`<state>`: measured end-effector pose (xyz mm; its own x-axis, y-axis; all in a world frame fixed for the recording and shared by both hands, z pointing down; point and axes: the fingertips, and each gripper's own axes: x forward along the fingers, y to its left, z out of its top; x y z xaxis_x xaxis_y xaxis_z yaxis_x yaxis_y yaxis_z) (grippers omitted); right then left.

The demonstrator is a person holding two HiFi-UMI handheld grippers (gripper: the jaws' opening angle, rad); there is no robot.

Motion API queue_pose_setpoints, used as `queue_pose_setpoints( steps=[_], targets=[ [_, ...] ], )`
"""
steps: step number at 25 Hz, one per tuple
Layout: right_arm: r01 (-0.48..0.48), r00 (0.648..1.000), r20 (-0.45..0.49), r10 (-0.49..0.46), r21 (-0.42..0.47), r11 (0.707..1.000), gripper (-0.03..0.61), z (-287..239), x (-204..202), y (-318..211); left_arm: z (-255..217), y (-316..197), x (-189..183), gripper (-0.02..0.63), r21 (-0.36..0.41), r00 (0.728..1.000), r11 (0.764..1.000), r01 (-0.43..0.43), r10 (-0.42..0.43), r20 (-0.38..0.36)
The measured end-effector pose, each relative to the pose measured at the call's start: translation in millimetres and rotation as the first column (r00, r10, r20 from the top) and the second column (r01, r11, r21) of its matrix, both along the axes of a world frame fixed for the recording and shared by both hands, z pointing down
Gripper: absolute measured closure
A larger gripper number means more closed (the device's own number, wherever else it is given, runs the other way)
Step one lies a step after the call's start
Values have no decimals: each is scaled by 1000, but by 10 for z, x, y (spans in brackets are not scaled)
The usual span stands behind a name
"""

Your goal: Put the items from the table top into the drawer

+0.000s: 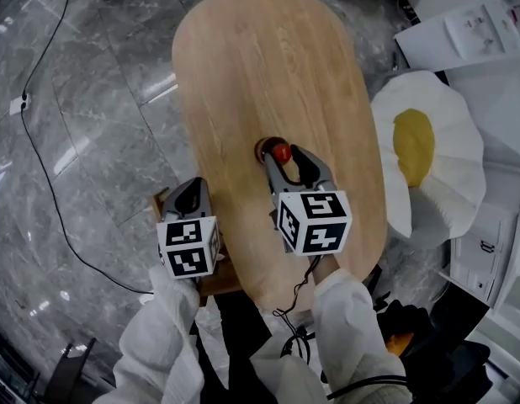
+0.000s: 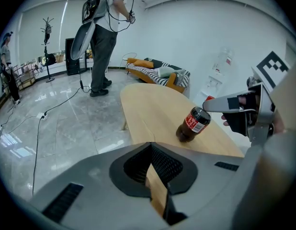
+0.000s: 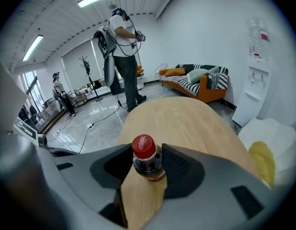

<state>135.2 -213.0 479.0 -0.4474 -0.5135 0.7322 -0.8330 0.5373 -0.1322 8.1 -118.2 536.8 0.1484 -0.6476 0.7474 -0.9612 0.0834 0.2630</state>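
Dark cola bottle (image 3: pixel 147 163), red-capped, stands upright on the wooden table (image 3: pixel 186 123).

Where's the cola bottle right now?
In the head view the cola bottle stands near the middle of the table, its neck between the right gripper's open jaws.

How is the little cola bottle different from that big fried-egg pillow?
The small dark plastic cola bottle with a red cap is on the oval wooden table; the big white fried-egg cushion with a yellow middle lies off the table, beside it. The bottle is narrow; the cushion is wide and floppy-looking. The bottle's neck sits between the right gripper's open jaws; no gripper is at the cushion. Both have one bright spot: red cap, yellow yolk.
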Motion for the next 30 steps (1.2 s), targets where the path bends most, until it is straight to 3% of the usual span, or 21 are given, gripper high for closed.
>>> queue_pose_setpoints(
  steps=[14,18,25,30],
  targets=[
    [14,996,-89,-11,32,999,379,9,1,-38,-6,113,-19,620,-3,1000,1000,-12,12,11],
    [-18,998,-66,19,10,1000,385,-2,22,2,-106,179,-49,620,13,1000,1000,-23,22,17],
    [-38,998,-41,38,-1,999,387,-86,-129,402,-87,402,-178,620,21,999,998,-51,51,-2],
    [-106,994,-14,106,-7,994,387,-115,-201,816,-44,695,-359,620,17,996,996,-88,88,-5]
  ],
)
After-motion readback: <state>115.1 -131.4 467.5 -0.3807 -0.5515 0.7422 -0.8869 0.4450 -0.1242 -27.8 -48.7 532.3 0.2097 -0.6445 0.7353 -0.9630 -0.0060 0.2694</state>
